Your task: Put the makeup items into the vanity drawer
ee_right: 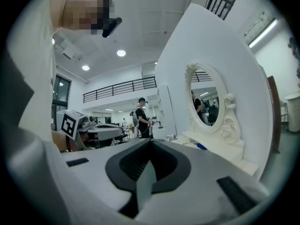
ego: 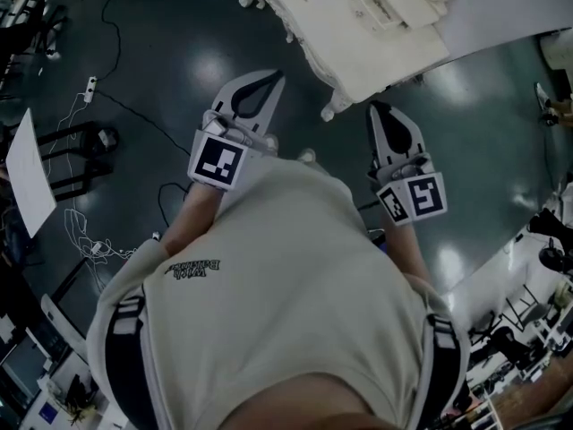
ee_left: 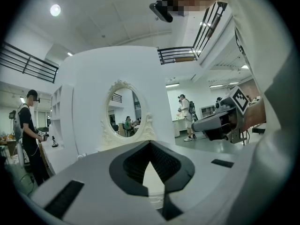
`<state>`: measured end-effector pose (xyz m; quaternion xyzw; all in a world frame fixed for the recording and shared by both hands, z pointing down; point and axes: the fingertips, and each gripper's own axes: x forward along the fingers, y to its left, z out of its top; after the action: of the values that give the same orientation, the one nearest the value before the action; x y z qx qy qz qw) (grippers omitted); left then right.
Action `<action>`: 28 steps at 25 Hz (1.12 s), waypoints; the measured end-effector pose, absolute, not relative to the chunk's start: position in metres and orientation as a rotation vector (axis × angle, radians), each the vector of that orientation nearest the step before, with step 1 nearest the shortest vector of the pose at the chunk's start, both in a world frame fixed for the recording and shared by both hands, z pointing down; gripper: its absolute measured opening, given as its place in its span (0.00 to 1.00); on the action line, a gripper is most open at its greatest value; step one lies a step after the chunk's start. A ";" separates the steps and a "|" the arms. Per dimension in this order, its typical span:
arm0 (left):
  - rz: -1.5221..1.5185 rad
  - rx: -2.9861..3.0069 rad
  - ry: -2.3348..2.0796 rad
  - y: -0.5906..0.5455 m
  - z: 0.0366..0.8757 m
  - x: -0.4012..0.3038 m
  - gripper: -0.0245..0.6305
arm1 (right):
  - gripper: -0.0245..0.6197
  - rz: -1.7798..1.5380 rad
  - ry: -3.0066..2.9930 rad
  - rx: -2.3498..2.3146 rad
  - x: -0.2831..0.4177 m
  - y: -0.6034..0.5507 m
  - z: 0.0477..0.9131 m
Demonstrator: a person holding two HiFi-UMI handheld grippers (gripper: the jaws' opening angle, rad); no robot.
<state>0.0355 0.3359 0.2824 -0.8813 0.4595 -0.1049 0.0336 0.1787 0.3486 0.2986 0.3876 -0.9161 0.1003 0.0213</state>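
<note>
Left tool [ego: 267,81] & right tool [ego: 383,113] both pressed together, empty. Get nearer the vanity [ego: 376,34], then spread one for its drawer.

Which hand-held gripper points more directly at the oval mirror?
The left hand-held gripper: in its view the oval mirror stands almost straight above its jaws; seen from the right hand-held gripper it sits far to the right.

White vanity [ee_right: 220,55] stands upright, ornate oval mirror [ee_right: 206,102] above; small blue item [ee_right: 200,146] on its top.
</note>
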 end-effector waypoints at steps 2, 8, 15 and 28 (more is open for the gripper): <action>-0.320 -2.698 1.420 0.337 0.281 0.040 0.06 | 0.04 0.306 -2.847 1.185 0.182 0.349 0.299; -0.328 -2.669 1.464 0.333 0.283 0.049 0.06 | 0.04 0.309 -2.871 1.139 0.191 0.342 0.303; -0.334 -2.619 1.493 0.322 0.284 0.043 0.06 | 0.04 0.308 -2.902 1.091 0.183 0.323 0.308; -0.325 -2.636 1.490 0.254 0.299 0.015 0.06 | 0.04 0.328 -2.867 1.088 0.155 0.259 0.320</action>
<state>0.0148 0.2541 0.2987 -0.8645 0.4888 -0.1067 0.0480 0.1553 0.2590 0.3196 0.3525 -0.9293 0.1063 0.0289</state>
